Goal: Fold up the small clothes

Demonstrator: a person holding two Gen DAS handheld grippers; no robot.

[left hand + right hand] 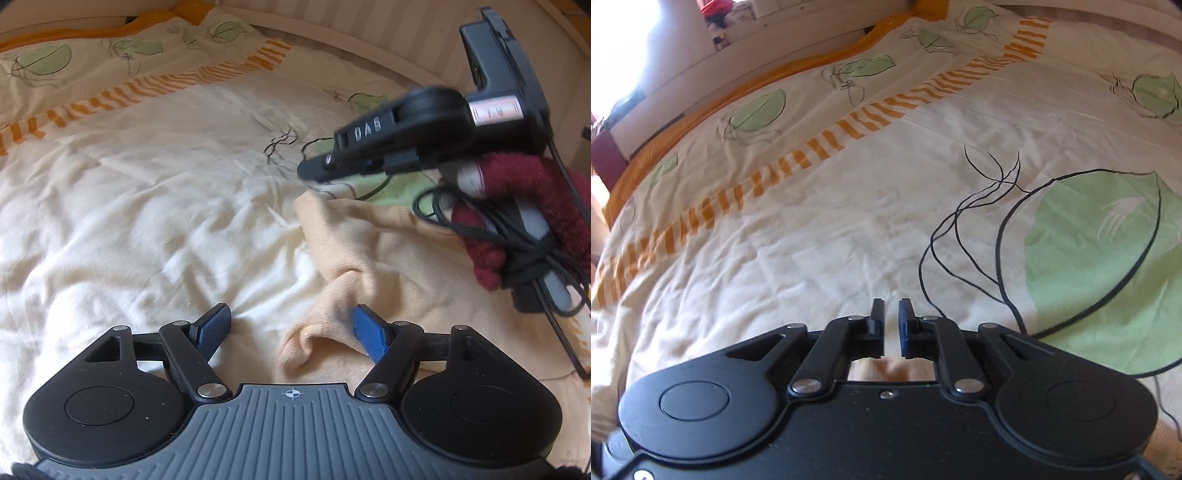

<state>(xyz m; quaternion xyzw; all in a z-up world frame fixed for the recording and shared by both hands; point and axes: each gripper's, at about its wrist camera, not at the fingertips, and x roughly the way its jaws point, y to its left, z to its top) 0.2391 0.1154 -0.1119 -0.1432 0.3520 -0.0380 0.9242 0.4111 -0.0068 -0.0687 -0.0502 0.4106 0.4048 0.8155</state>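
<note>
Nearest the left-wrist lens sits the left gripper [291,328], its 2 blue pads spread wide and holding nothing. A bunched corner of the peach garment [369,258] rises between them, just inside the right-hand pad, with the rest of the cloth spreading ahead and to the right over the cream duvet [147,206].

The right gripper [891,325], seen from its own camera, has its jaws nearly together with only a thin gap; nothing visible is caught in that gap. A sliver of peach cloth shows just beneath its body, so the garment lies under and behind it. From the left view it hovers above the garment's far edge, held by a hand in a dark red glove [517,206], cable trailing.

The garment looks like thin knit: light, limp, apt to slump and crease, and not fragile. It should pinch easily. The raised corner between the left pads seems the best hold, since a seamed edge gives thicker grip than flat fabric.
</note>
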